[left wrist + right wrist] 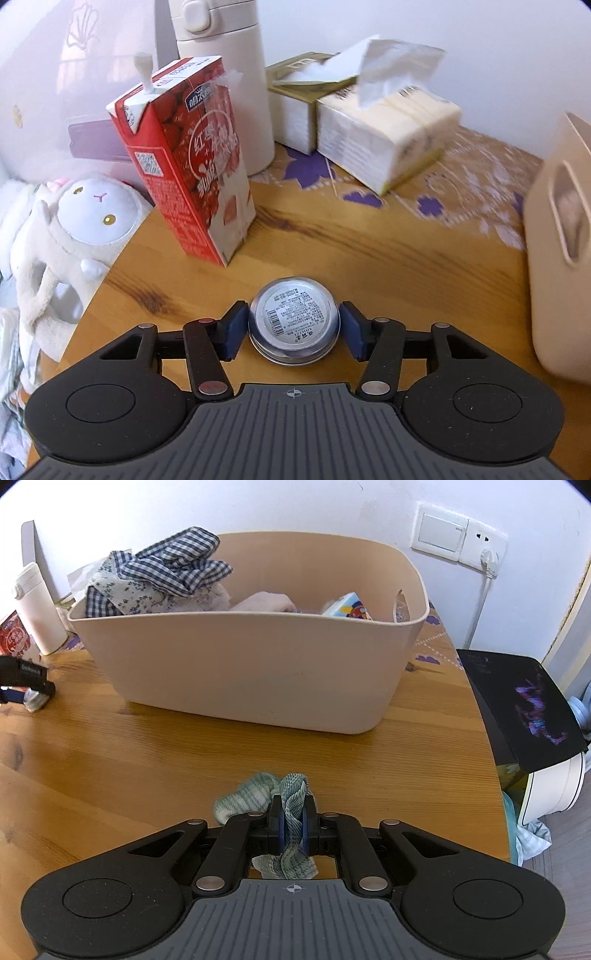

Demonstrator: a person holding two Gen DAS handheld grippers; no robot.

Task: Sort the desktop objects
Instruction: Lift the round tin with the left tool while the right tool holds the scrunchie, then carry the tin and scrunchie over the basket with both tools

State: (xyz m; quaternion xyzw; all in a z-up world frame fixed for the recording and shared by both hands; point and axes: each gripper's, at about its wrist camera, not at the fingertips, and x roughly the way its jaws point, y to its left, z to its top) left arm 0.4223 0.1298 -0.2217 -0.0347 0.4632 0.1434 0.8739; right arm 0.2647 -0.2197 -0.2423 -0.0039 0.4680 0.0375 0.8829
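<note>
A small round silver tin (293,317) with a printed label lies between the blue pads of my left gripper (293,328), and both pads press on its sides just above the wooden table (388,266). My right gripper (293,825) is shut on a crumpled green striped cloth (243,799), which bunches in front of the jaws and hangs behind them over the table. A beige plastic basket (258,672) stands ahead of the right gripper with checked cloths and other items inside. The left gripper (26,690) shows at the left edge of the right wrist view.
A red milk carton (192,166) with a straw stands ahead left, a white bottle (229,74) behind it. Tissue packs (388,136) lie at the back. A plush toy (85,218) sits off the table's left edge. The basket's handle side (557,258) is at the right.
</note>
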